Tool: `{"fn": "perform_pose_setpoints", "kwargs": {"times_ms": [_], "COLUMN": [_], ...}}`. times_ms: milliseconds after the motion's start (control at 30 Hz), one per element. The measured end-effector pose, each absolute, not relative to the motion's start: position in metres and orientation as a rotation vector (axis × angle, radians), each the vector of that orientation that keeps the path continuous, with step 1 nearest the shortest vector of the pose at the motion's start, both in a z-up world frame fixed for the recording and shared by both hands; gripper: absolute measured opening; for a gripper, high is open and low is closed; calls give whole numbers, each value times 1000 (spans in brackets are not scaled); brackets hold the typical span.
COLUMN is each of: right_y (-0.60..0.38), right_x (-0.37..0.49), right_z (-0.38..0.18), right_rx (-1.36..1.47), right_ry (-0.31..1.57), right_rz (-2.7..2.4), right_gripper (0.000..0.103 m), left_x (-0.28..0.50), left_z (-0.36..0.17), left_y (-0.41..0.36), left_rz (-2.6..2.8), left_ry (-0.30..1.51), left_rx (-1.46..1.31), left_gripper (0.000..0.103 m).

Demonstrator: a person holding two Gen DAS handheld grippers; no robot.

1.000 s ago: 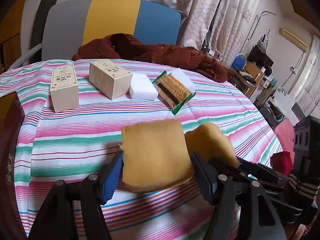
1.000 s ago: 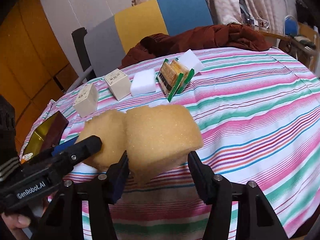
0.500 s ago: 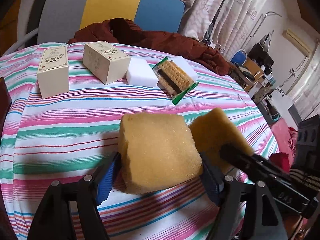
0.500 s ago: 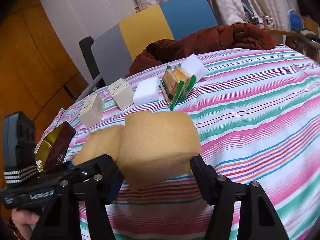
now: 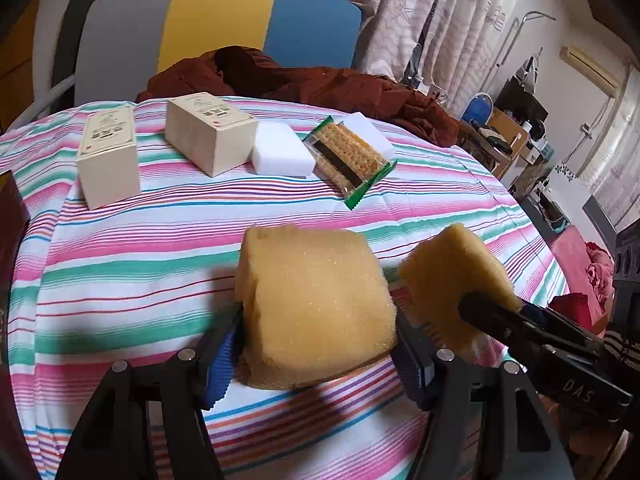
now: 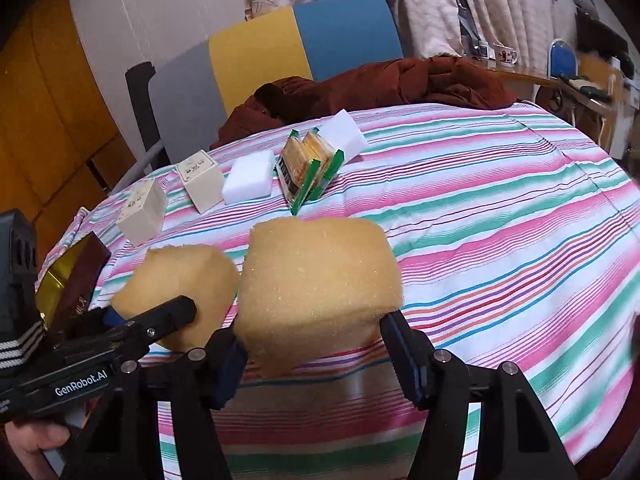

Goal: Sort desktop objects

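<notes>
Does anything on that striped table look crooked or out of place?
Yes. The biscuit packet lies tilted, propped on the white foam block behind it, not flat on the cloth. The two cream boxes also sit at different angles. Nothing looks spilled or damaged.

L claw (image 5: 316,354): closing, gripping | R claw (image 6: 316,354): clamped, angled down

Your left gripper (image 5: 316,354): matte black linkage arms, silver screw heads at the pivots, ribbed blue pads on the fingers (image 5: 219,364). White "GenRobot.AI" lettering on its side, seen from the right camera. Your right gripper (image 6: 314,354): same black frame, silver screws, dark blue pads; "DAS" embossed on its body. Each has a black block with round holes and a black-and-white striped strap at the rear.
</notes>
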State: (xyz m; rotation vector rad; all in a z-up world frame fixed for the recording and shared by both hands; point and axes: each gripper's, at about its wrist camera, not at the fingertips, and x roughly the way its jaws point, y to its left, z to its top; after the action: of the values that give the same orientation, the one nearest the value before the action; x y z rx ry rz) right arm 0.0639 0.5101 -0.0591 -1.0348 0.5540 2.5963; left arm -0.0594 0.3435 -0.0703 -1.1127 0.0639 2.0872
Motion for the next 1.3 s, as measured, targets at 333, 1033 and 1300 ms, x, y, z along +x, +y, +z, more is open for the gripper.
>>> {"fn": "perform_pose_setpoints", "kwargs": {"times_ms": [333, 1033, 1300], "right_y": [471, 236, 173], "right_x": [47, -133, -193], "right_z": [-34, 2, -39], "right_rx": [-1020, -1320, -1526], "right_ry": [569, 451, 469], "right_rz": [2698, 3051, 2958], "right_gripper": [63, 64, 64], "left_x": [-65, -185, -236], "left_z": [-39, -5, -46], "left_y": [288, 32, -22], "left_rz": [2154, 2523, 2507], "left_ry": [-38, -165, -227], "left_rx": [-1065, -1176, -1351], "left_gripper": [68, 69, 70]}}
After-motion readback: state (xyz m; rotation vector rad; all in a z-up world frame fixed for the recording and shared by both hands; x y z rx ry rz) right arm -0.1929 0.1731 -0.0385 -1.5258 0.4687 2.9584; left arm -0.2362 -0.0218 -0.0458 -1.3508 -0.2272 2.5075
